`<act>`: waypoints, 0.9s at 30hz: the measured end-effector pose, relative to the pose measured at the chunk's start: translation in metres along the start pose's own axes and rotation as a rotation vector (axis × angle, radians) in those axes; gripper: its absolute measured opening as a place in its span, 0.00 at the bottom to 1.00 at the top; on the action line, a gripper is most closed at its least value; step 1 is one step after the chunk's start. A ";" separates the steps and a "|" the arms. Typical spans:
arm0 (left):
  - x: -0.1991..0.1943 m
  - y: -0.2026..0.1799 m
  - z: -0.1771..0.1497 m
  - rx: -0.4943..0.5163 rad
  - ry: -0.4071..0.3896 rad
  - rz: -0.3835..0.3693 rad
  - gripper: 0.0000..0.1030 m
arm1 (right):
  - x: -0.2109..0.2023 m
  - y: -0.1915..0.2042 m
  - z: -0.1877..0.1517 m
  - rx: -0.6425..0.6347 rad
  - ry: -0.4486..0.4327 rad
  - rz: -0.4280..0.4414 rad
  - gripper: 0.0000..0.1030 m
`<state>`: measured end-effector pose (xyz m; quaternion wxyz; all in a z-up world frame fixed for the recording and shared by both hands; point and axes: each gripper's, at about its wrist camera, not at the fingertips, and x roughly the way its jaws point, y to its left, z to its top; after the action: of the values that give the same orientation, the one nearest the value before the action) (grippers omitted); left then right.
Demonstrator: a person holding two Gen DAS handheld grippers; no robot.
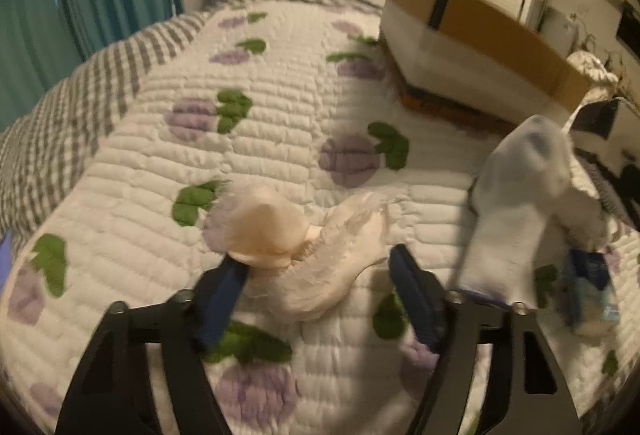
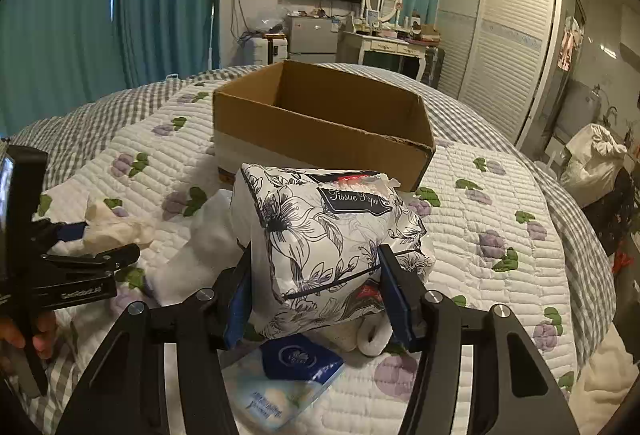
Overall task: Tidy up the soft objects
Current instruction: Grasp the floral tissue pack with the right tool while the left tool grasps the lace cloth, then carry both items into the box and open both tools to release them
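Note:
My right gripper (image 2: 316, 263) is shut on a floral tissue paper pack (image 2: 320, 235) and holds it above the bed, in front of the open cardboard box (image 2: 320, 115). The pack also shows in the left wrist view (image 1: 524, 187), blurred. My left gripper (image 1: 320, 263) is open over a cream cloth (image 1: 320, 255) lying on the quilt; its left finger touches the cloth's bunched end. The left gripper also shows in the right wrist view (image 2: 84, 235). A white sock (image 2: 372, 335) and a small blue tissue packet (image 2: 288, 379) lie under the pack.
The bed has a white quilt (image 1: 280, 115) with purple flowers and a grey checked blanket (image 1: 80, 107) at its left edge. The cardboard box (image 1: 472, 47) stands at the far right of the bed. Another white soft item (image 2: 204, 247) lies between the grippers.

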<state>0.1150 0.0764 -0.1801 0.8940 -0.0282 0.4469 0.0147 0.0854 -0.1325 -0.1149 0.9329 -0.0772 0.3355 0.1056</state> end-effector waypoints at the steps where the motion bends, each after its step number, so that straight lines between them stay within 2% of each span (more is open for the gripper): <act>1: 0.004 0.001 0.001 -0.003 0.009 -0.004 0.62 | 0.002 -0.001 -0.001 0.002 0.003 0.000 0.55; 4: 0.009 0.004 0.005 -0.018 0.006 -0.023 0.47 | 0.006 -0.002 -0.004 0.006 0.016 0.005 0.55; 5: 0.009 0.005 0.006 -0.020 0.007 -0.028 0.36 | 0.007 -0.002 -0.005 0.006 0.019 0.005 0.55; 7: 0.010 0.005 0.007 -0.022 0.015 -0.043 0.28 | 0.007 -0.001 -0.006 0.004 0.020 0.007 0.55; 8: 0.009 0.004 0.007 -0.021 0.020 -0.056 0.20 | 0.006 -0.001 -0.006 0.003 0.019 0.008 0.55; 9: 0.006 0.003 0.006 -0.019 0.020 -0.063 0.18 | 0.004 -0.001 -0.006 0.003 0.018 0.011 0.55; 14: -0.021 -0.008 0.005 0.022 -0.019 -0.073 0.18 | -0.008 -0.002 -0.004 0.010 0.009 0.007 0.55; 20: -0.076 -0.025 0.016 0.065 -0.117 -0.105 0.18 | -0.039 -0.006 0.004 0.017 -0.048 0.010 0.55; 23: -0.099 -0.038 0.031 0.098 -0.156 -0.092 0.18 | -0.057 -0.010 0.017 0.018 -0.095 0.023 0.55; 27: -0.116 -0.051 0.061 0.101 -0.208 -0.140 0.18 | -0.070 -0.018 0.045 -0.019 -0.158 0.011 0.55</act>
<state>0.0966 0.0289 -0.0490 0.9347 -0.0128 0.3489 -0.0673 0.0648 -0.1500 -0.0347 0.9552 -0.0754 0.2600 0.1197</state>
